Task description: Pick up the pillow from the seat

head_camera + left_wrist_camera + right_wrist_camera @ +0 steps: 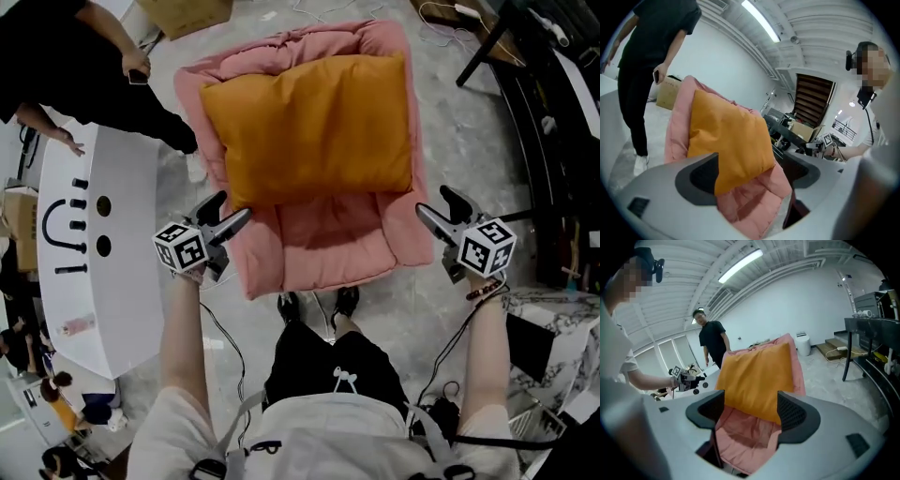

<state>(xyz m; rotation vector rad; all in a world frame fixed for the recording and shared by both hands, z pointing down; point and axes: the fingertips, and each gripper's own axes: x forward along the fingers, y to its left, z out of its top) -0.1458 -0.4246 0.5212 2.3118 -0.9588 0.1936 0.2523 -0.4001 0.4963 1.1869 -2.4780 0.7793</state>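
An orange pillow (pixel 309 127) leans against the back of a pink padded seat (pixel 319 239); its lower edge rests on the seat cushion. My left gripper (pixel 232 208) hovers open at the seat's front left corner, just short of the pillow's lower left corner. My right gripper (pixel 433 202) hangs open beside the seat's front right edge, clear of the pillow. In the left gripper view the pillow (pixel 726 136) fills the gap between the jaws, with no pad touching it. The right gripper view frames the pillow (pixel 757 376) and seat (pixel 740 432) between wide jaws.
A white table (pixel 103 272) stands close to the left of the seat. A person in black (pixel 94 66) stands behind it at the upper left. A cardboard box (pixel 187 14) lies beyond the seat. A dark desk (pixel 553 112) with cables runs along the right.
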